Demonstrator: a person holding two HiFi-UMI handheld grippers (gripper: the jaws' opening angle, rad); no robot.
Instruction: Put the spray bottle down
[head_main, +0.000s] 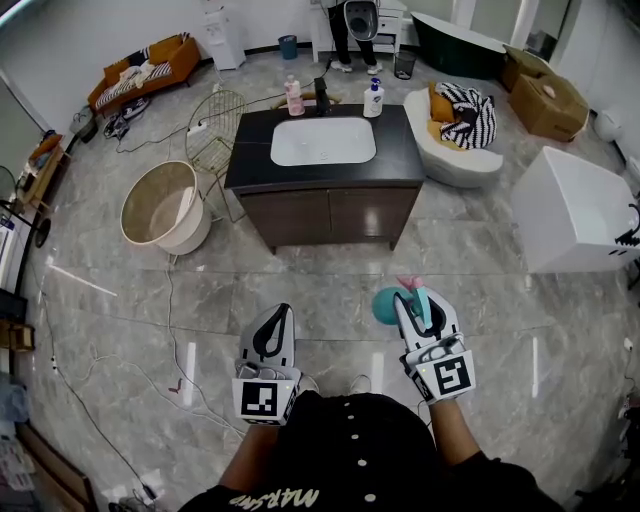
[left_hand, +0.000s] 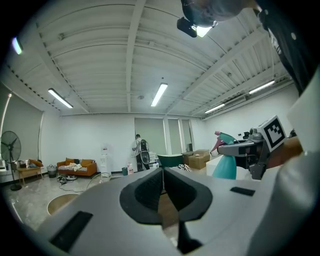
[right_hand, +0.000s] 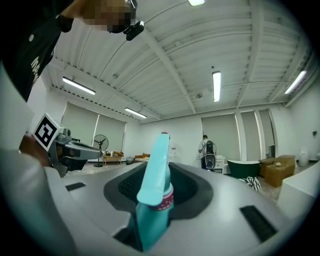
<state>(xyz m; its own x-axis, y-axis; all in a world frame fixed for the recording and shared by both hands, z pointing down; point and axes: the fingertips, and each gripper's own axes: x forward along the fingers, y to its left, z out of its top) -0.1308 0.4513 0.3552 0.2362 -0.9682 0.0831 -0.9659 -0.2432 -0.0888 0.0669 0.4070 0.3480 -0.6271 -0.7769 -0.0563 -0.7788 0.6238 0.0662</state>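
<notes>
Here, the teal spray bottle (head_main: 386, 305) is seen in mid-air above the marble floor (head_main: 300, 280), clamped at its neck between the jaws of the right hand-held gripper (head_main: 412, 303), with its body hanging below. The left hand-held gripper (head_main: 276, 318) is held alongside, jaws together and nothing between them. The bottle is judged not yet set down, so the carrying step is in hand. The black-topped desk (head_main: 400, 150) lies well ahead. Next, a surface must be reached, the bottle lowered until its base is borne, and only then the jaws parted.
</notes>
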